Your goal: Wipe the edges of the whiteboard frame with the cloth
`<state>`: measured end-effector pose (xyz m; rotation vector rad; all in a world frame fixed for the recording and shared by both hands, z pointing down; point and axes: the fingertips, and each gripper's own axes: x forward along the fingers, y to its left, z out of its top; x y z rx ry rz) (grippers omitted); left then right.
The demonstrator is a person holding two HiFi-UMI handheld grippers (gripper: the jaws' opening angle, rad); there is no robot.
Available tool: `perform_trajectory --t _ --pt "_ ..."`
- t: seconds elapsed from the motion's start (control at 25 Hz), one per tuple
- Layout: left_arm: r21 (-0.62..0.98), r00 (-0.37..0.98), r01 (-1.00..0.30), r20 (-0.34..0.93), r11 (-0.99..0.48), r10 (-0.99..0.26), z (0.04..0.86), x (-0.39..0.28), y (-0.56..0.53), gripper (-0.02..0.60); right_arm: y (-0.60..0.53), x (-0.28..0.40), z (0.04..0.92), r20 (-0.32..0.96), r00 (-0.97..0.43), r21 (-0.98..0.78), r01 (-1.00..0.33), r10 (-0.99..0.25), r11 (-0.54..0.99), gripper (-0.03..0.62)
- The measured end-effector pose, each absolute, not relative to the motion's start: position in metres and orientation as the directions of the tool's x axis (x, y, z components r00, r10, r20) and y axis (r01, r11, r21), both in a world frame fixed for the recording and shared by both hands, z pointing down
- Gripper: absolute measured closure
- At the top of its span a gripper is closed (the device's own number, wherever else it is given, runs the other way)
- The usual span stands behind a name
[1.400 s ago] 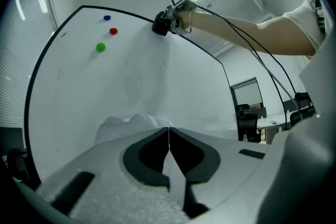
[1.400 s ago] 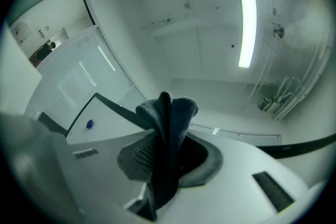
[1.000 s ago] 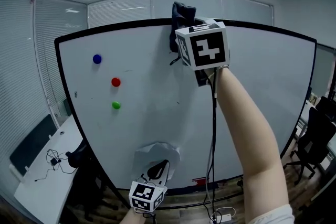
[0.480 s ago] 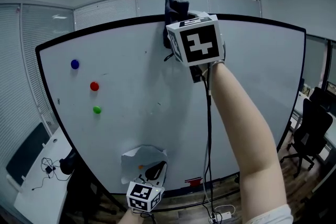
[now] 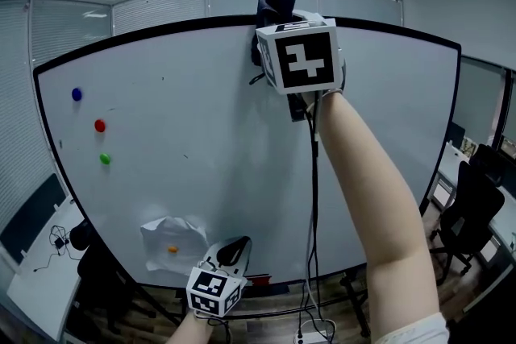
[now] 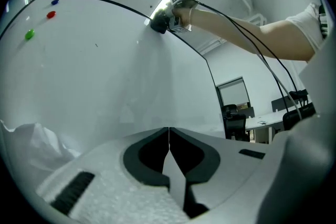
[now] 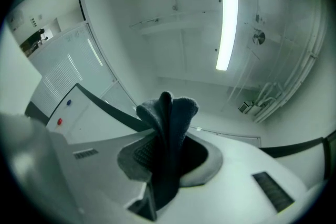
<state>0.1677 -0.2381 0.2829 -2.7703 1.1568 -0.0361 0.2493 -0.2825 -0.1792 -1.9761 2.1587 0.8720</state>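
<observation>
A large whiteboard (image 5: 201, 149) with a black frame (image 5: 145, 31) fills the head view. My right gripper (image 5: 278, 20) is raised to the middle of the frame's top edge and is shut on a dark cloth (image 5: 276, 2) that sticks up past the edge. In the right gripper view the cloth (image 7: 168, 128) stands folded between the jaws, with the frame (image 7: 105, 105) running just behind it. My left gripper (image 5: 232, 254) hangs low near the board's bottom edge, shut and empty. In the left gripper view its jaws (image 6: 169, 136) meet in front of the board (image 6: 94, 76).
Blue (image 5: 76, 94), red (image 5: 100, 126) and green (image 5: 105, 159) magnets sit at the board's left. A crumpled white paper (image 5: 171, 242) is stuck near the bottom. A cable (image 5: 313, 197) hangs from my right arm. Office chairs (image 5: 476, 197) stand at the right, a desk (image 5: 40, 278) at the left.
The head view has swung rightward, so the board and magnets have slid left in frame. My right gripper stays at the top edge with the cloth. The left gripper remains low.
</observation>
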Motion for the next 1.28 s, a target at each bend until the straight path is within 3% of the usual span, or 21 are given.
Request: perform_trajectory --t 0.84,1.28 --pt "-0.076 0.692 -0.722 -0.038 -0.688 -0.721 0.27 0.386 -0.214 0.563 -0.271 0.487 -0.18 -0.403 -0.131 0.287 -0.958 -0.906 0.011 0.525" --pt "-0.093 0.758 -0.649 0.013 -0.755 -0.653 0.289 0.411 -0.21 0.563 -0.269 0.535 -0.18 -0.405 -0.069 0.232 -0.972 -0.912 -0.03 0.525"
